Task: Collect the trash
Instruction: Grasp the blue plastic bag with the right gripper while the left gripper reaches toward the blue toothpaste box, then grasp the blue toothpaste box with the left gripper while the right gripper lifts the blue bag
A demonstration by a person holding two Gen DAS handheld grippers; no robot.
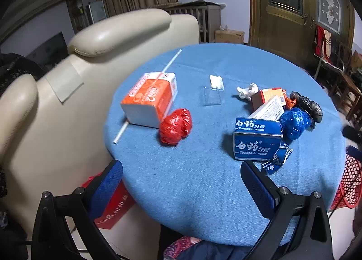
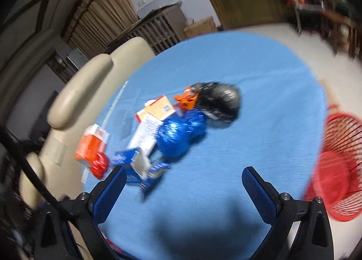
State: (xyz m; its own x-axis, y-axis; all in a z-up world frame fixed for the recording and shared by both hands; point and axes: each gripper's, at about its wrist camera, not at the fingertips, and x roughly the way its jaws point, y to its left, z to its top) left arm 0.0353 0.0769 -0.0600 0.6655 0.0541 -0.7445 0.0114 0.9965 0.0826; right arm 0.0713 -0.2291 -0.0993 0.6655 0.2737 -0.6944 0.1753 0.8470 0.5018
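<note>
I see my left claw (image 1: 181, 183) released over the desk (image 1: 203, 192), blue toothpaste box (image 1: 256, 140) just ahead-right, red wad (image 1: 175, 126) ahead. Right claw (image 2: 183, 183) released too; blue wad (image 2: 181, 133) ahead, red basket (image 2: 339, 165) to its right.

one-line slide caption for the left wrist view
Open left gripper above blue table strewn with trash: orange carton, red bag, toothpaste box.
</note>
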